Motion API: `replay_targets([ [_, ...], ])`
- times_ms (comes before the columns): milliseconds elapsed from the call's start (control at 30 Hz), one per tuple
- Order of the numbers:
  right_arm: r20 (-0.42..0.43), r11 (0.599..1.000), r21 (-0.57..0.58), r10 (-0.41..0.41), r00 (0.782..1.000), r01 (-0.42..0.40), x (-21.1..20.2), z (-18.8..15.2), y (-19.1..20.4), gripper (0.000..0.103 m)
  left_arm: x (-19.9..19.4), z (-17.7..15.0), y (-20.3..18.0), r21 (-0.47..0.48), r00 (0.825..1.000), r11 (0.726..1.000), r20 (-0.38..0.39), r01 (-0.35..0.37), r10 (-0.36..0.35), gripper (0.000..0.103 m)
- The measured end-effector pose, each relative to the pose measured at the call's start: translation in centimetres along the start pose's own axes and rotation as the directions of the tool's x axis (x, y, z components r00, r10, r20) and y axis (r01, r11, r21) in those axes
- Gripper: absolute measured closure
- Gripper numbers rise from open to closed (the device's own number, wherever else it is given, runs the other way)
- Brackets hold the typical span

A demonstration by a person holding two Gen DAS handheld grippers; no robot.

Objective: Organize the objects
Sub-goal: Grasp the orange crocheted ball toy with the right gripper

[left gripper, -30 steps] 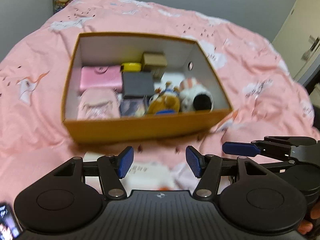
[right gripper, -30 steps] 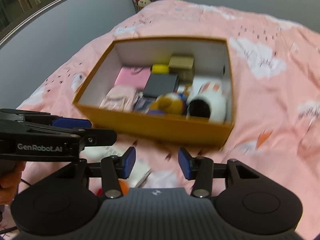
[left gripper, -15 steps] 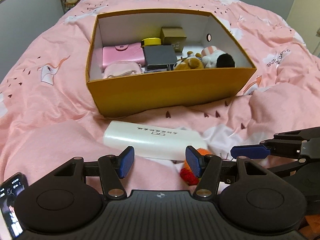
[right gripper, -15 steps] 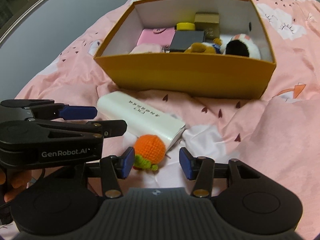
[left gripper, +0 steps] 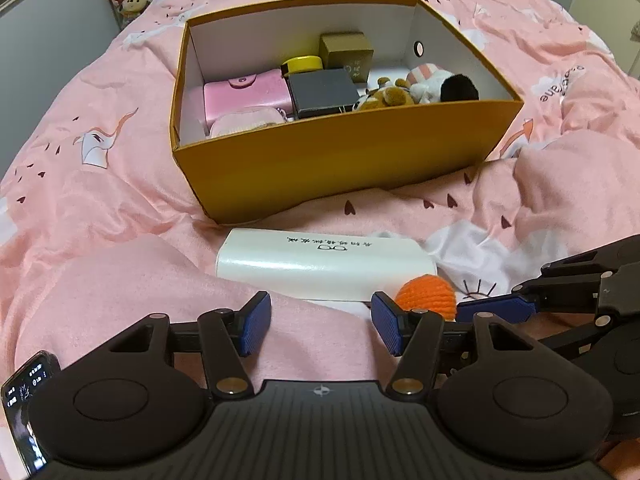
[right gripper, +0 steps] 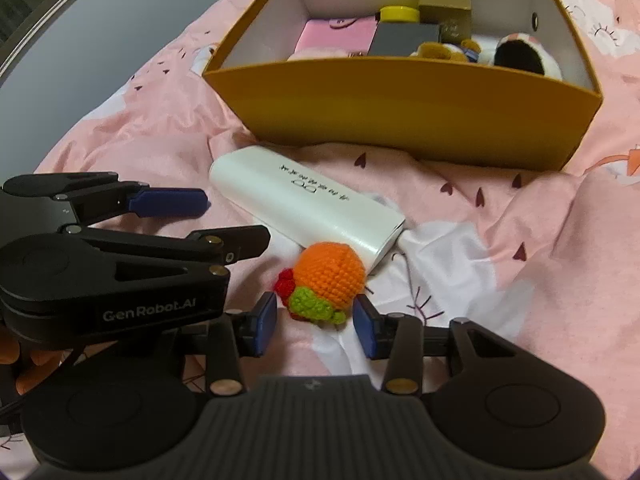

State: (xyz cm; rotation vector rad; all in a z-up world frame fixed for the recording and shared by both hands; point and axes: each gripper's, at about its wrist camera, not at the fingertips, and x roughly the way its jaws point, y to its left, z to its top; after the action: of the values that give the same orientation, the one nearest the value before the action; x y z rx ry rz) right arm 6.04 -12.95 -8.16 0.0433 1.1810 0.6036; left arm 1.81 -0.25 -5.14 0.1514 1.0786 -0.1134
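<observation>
Right gripper jaws, just narrowing, are straddling the crocheted orange without pressing it. Left gripper jaws are standing apart, empty, near the white case.

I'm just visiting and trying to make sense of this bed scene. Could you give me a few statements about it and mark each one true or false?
1. The orange crocheted ball lies inside the orange cardboard box. False: it lies on the pink printed bedcover, in front of the box.
2. The right gripper has the crocheted ball just ahead of its blue pads, and its jaws have just been closing. True.
3. The white rounded case with printed characters lies outside the box. True.
4. The box holds nothing. False: a pink pouch, a dark grey box and plush toys are in it.
5. The left gripper is clamped on the white case. False: its jaws stand open, gripping nothing.
</observation>
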Motion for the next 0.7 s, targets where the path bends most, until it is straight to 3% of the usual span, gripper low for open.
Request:
replay_targets([
  [133, -0.024, 1.000, 0.003, 0.004, 1.000, -0.003, 0.6, 0.0, 0.1, 0.058, 0.2, -0.1, 0.0, 0.020, 1.000, 1.000, -0.004, -0.001, 0.001, 0.035],
  [367, -0.038, 1.000, 0.023, 0.009, 0.999, -0.008, 1.0, -0.2, -0.4, 0.069, 0.3, -0.1, -0.1, 0.079, 1.000, 0.997, 0.013, -0.007, 0.006, 0.035],
  [500, -0.035, 1.000, 0.026, 0.016, 0.999, -0.015, 0.5, -0.3, -0.7, 0.084, 0.3, -0.4, -0.4, 0.161, 0.999, 0.987, 0.025, -0.027, 0.023, 0.035],
  [700, -0.016, 0.999, 0.041, -0.002, 1.000, 0.002, -0.3, -0.2, -1.3, 0.080, 0.4, -1.2, -1.2, 0.263, 0.998, 0.964, 0.055, -0.052, 0.038, 0.035],
])
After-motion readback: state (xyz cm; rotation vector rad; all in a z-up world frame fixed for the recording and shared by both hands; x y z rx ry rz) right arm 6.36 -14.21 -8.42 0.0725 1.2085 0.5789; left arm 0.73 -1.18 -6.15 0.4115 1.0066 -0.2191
